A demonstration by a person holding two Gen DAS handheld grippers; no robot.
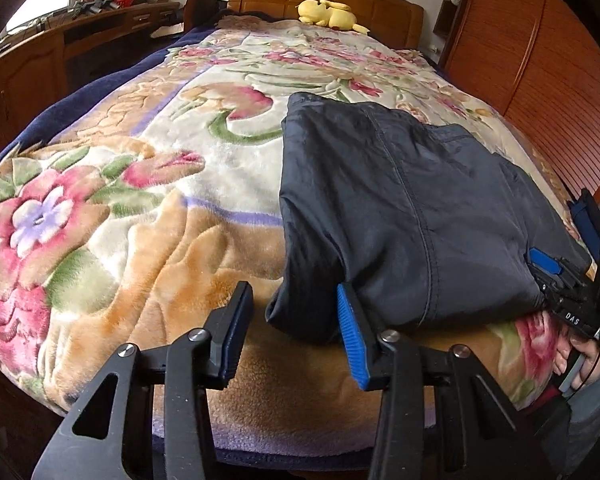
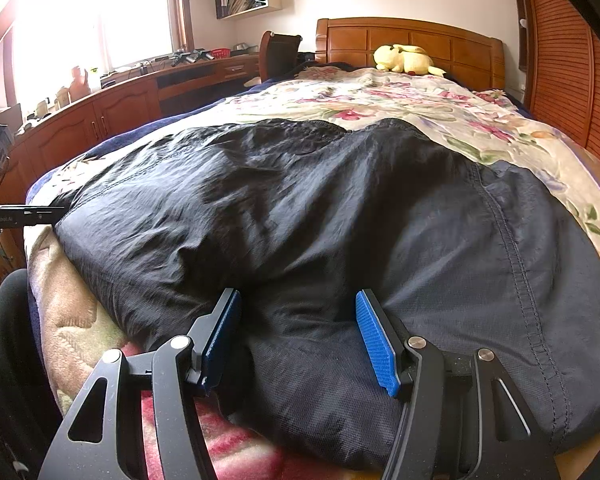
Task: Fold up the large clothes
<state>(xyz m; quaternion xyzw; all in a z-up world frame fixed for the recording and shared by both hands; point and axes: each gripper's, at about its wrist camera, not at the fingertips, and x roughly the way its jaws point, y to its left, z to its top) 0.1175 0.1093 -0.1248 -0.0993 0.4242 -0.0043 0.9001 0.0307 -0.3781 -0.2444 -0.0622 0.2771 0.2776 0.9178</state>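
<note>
The dark garment (image 1: 400, 208) lies partly folded on the near, right part of the floral blanket (image 1: 140, 208), its bottom edge at the bed's foot. It looks like thin, slick, crinkly cloth: light, limp, apt to slide, so best pinched at a seamed hem or corner. The left gripper (image 1: 296, 328) stands open beside the garment's lower-left corner, its jaws apart with nothing between. The right gripper (image 2: 300, 336) straddles a bunched ridge of fabric; whether its pads actually press it is unclear.
</note>
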